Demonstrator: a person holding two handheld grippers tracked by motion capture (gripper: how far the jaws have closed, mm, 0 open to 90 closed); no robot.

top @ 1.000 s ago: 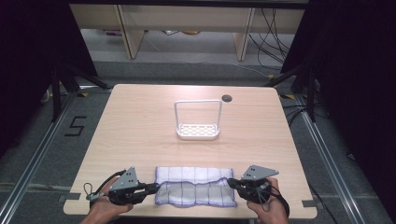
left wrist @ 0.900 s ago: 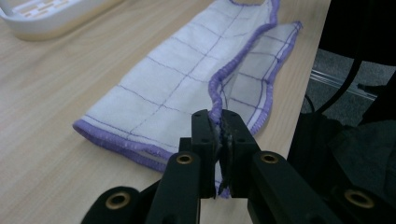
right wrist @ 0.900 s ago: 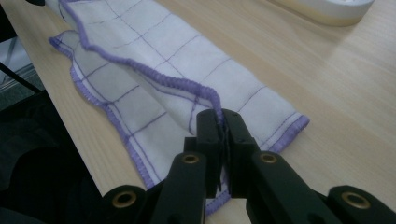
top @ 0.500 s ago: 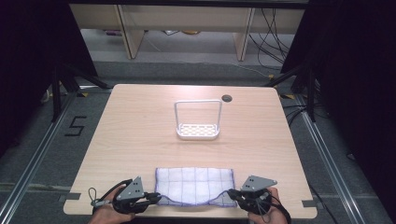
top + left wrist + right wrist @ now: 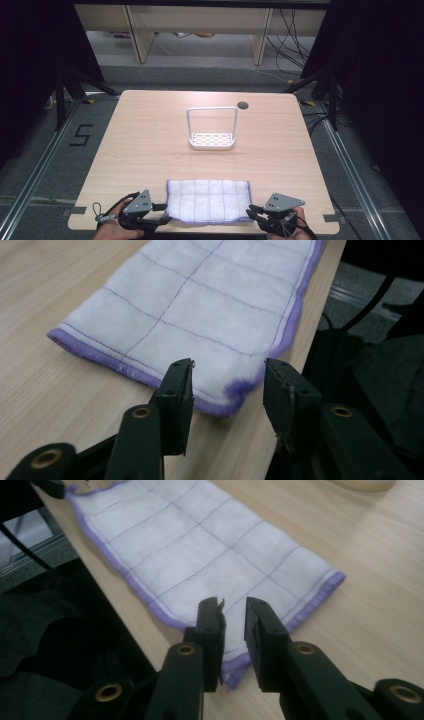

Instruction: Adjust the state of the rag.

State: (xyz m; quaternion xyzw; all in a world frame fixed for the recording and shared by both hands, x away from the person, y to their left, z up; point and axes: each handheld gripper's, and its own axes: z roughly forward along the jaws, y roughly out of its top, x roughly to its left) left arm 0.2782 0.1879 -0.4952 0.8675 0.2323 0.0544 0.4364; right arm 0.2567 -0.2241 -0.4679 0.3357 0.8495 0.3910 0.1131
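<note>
A folded white cloth [image 5: 207, 201] with purple grid lines and a purple hem lies flat at the table's near edge. My left gripper [image 5: 161, 212] sits at its near left corner. In the left gripper view the jaws [image 5: 227, 365] stand open and have just been opening. The cloth [image 5: 200, 305] corner lies between them, untouched by the pads. My right gripper [image 5: 253, 210] is at the near right corner. Its jaws [image 5: 234, 602] have just been opening too and stand a narrow gap apart over the corner of the cloth [image 5: 200, 545], without pressing on it.
A white wire rack [image 5: 211, 141] with a tall handle stands mid-table, well beyond the cloth. A dark round hole [image 5: 243, 105] sits near the far edge. The table's near edge [image 5: 200, 231] runs just under both grippers, with dark fabric below it.
Both grippers have drawn back toward the near edge. The cloth has gone from rumpled to flat. Both pairs of jaws have opened off the cloth's corners.
</note>
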